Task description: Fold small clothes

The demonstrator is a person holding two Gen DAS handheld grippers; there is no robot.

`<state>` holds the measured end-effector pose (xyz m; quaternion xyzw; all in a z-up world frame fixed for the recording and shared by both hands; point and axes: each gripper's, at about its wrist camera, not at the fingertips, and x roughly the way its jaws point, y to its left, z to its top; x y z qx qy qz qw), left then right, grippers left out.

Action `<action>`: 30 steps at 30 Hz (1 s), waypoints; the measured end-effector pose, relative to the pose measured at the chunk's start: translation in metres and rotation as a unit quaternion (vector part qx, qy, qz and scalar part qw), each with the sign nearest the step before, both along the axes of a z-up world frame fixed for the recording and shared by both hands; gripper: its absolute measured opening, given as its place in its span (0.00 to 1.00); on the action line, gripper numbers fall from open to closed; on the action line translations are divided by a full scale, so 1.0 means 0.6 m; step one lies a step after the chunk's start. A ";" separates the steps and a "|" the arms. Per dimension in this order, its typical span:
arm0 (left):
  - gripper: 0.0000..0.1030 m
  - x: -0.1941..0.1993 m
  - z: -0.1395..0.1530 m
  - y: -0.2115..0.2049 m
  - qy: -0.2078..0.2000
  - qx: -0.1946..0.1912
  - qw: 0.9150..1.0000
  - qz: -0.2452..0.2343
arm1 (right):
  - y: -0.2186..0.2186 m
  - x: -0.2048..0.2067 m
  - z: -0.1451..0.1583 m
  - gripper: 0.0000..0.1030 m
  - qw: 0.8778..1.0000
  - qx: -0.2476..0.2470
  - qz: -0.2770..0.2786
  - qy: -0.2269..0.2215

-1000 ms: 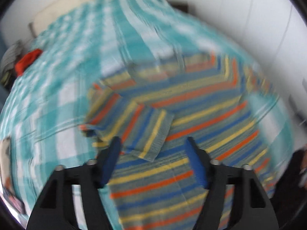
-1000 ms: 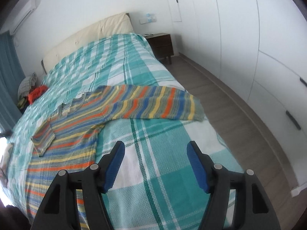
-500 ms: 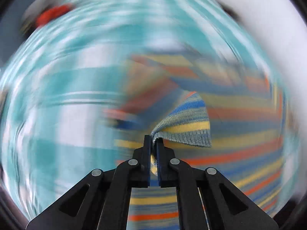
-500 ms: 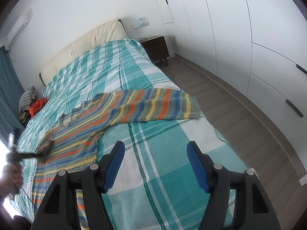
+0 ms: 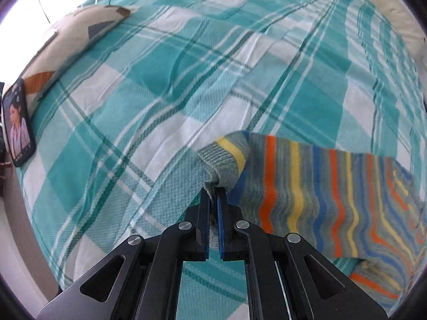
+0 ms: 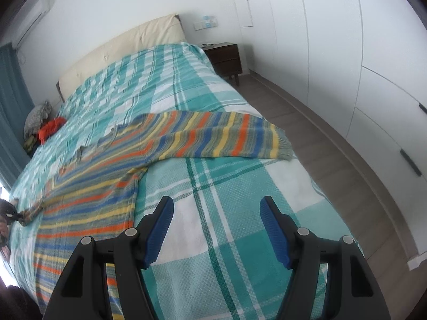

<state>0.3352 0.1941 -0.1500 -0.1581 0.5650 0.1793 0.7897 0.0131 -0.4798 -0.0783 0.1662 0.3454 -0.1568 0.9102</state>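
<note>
Partly hidden, left claw [image 5: 213, 190] pinches the striped sweater's [image 5: 307, 194] cuff.

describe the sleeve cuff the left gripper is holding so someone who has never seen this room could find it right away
Start at the teal-and-white plaid bedspread covering the bed. A knit sweater with orange, yellow and blue stripes lies spread on it, and the grey ribbed sleeve cuff is at its window-side end, pinched in the left gripper. Unlike the other sleeve, lying flat toward the wardrobe side, this one is lifted and held.
</note>
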 end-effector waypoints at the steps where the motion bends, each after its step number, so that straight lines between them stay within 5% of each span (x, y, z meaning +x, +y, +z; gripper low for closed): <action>1: 0.03 -0.009 -0.005 0.005 0.002 -0.007 1.000 0.005 | 0.002 0.001 -0.002 0.65 1.000 -0.001 0.001 0.002; 5: 0.10 -0.026 -0.012 0.014 0.005 -0.012 1.000 -0.002 | -0.003 0.001 -0.006 0.65 1.000 0.001 -0.005 0.009; 8: 0.41 -0.049 0.016 0.028 0.029 0.057 0.998 0.000 | -0.004 -0.002 -0.004 0.65 1.000 0.004 -0.001 0.011; 10: 0.53 -0.066 0.055 0.016 0.010 0.107 0.993 -0.042 | -0.006 -0.003 0.001 0.71 1.000 0.012 0.009 0.016; 12: 0.67 -0.070 0.102 -0.026 -0.029 0.115 0.984 -0.131 | -0.011 0.003 0.004 0.81 0.999 0.027 0.023 0.022; 15: 0.92 -0.042 0.158 -0.121 -0.072 0.067 0.959 -0.264 | -0.004 0.053 0.018 0.81 0.997 -0.004 0.065 0.039; 20: 0.93 0.073 0.161 -0.292 -0.096 -0.009 0.901 -0.423 | 0.027 0.176 0.072 0.81 0.991 -0.032 0.132 0.007; 24: 0.92 0.172 0.091 -0.368 -0.048 0.004 0.880 -0.472 | 0.052 0.271 0.096 0.81 0.981 -0.024 0.190 -0.006; 30: 0.91 0.224 0.005 -0.412 -0.002 0.061 0.847 -0.528 | 0.052 0.393 0.085 0.81 0.969 -0.017 0.247 0.011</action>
